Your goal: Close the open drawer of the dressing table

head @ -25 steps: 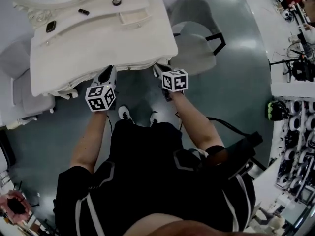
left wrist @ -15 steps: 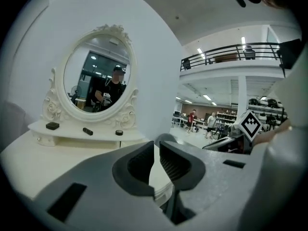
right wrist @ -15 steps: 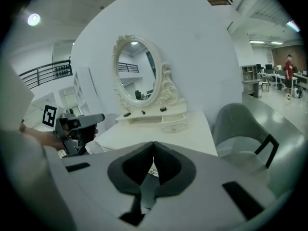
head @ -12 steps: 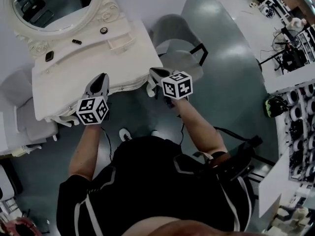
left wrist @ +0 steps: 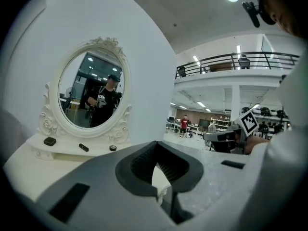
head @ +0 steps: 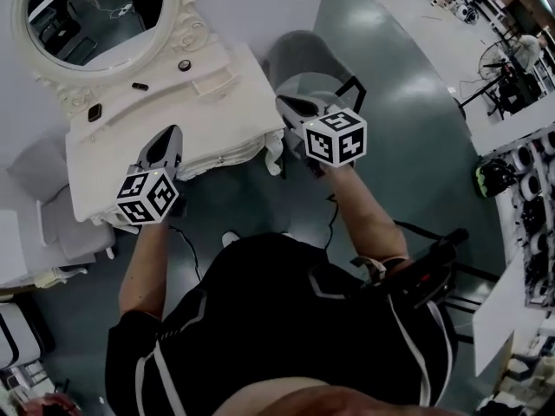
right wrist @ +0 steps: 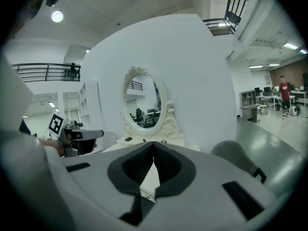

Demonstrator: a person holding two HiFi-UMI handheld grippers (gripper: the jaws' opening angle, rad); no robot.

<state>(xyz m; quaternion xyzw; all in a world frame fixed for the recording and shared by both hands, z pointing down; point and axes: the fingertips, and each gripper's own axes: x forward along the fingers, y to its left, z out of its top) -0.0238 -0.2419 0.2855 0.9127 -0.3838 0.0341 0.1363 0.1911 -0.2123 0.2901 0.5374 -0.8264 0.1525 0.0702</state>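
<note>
The white dressing table stands at the upper left with its oval mirror behind it. Along its scalloped front edge I cannot make out a drawer sticking out. My left gripper is shut and empty, held over the table's front part. My right gripper is also shut and empty, off the table's right corner above the grey chair. In the left gripper view, the left gripper points toward the mirror. The right gripper points at the mirror too.
Small dark items and a round tin lie on the table's raised back shelf. A grey seat stands left of the table. The grey floor opens to the right, with equipment racks along the far right.
Both grippers have come up and away from the table's front edge. The right one has swung out to the right over the chair. The head view has shifted.
</note>
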